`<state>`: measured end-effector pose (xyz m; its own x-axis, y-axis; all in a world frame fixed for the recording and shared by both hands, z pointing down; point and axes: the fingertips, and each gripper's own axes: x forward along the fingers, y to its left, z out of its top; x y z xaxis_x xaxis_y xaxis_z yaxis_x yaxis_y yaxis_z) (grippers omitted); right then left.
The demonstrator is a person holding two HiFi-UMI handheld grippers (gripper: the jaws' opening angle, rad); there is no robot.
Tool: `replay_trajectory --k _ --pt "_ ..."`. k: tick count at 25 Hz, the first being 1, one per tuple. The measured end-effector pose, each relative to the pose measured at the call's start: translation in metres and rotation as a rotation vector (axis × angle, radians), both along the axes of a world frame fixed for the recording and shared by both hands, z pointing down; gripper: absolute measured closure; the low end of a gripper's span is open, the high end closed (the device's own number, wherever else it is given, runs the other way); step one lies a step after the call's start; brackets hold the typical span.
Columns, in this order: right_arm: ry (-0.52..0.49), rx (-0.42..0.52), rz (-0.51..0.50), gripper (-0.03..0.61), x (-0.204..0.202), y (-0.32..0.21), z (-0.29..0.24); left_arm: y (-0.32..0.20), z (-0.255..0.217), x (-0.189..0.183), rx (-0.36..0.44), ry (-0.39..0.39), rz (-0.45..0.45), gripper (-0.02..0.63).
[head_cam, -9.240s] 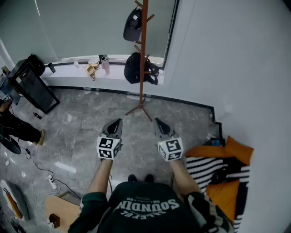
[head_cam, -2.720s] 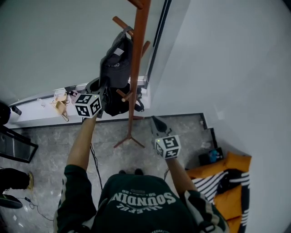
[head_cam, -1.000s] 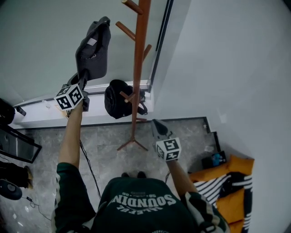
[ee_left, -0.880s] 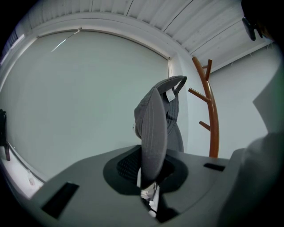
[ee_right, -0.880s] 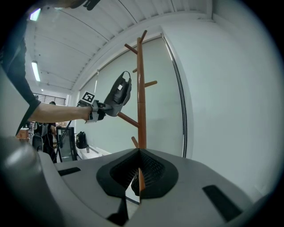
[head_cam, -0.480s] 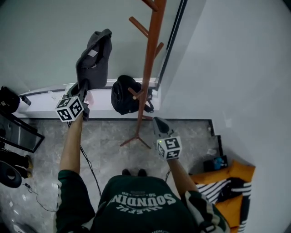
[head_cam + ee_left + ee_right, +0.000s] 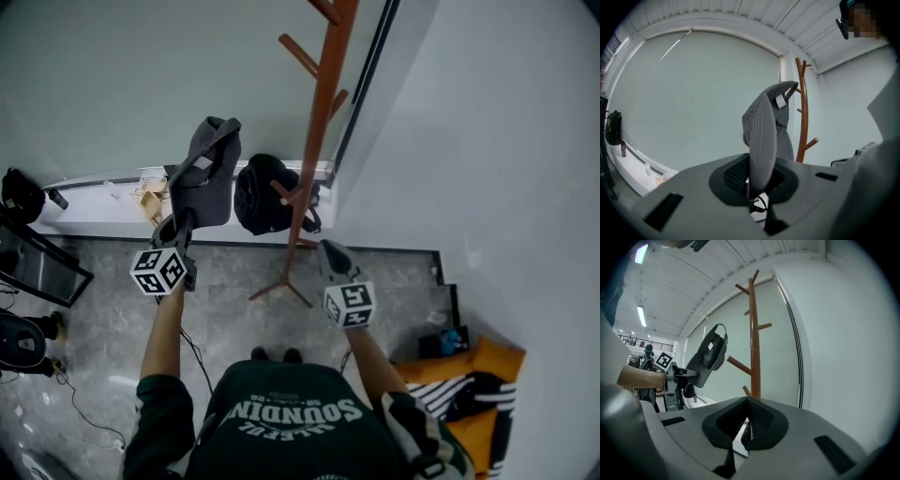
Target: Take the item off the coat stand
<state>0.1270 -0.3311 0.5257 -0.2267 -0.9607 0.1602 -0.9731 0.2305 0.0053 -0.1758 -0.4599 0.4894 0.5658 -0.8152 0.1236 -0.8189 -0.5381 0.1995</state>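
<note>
While our left gripper (image 7: 185, 222) is pinching the grey cap (image 7: 211, 176) by its brim, clear of the coat stand (image 7: 322, 131) at three o'clock, we are seemingly finishing removal, right gripper (image 7: 329, 251) hanging closed, empty, next seeking a set-down spot.

Off the coat stand (image 7: 319, 141) with the grey cap (image 7: 211, 173).
Raised the left gripper (image 7: 181, 225) from low beside the body to the upper peg, closed on the brim, pulled leftward clear of the pole, then lowered again.
</note>
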Motion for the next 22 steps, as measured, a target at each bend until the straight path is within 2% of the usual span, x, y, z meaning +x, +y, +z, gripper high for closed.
replay_trajectory --k 10,22 --pt "-0.013 0.027 0.011 0.58 -0.001 0.001 -0.001 0.04 0.034 0.027 -0.025 0.036 0.003 0.591" --pt "-0.019 0.029 -0.006 0.58 -0.003 -0.001 0.002 0.065 0.057 0.044 -0.056 0.018 0.039 0.591"
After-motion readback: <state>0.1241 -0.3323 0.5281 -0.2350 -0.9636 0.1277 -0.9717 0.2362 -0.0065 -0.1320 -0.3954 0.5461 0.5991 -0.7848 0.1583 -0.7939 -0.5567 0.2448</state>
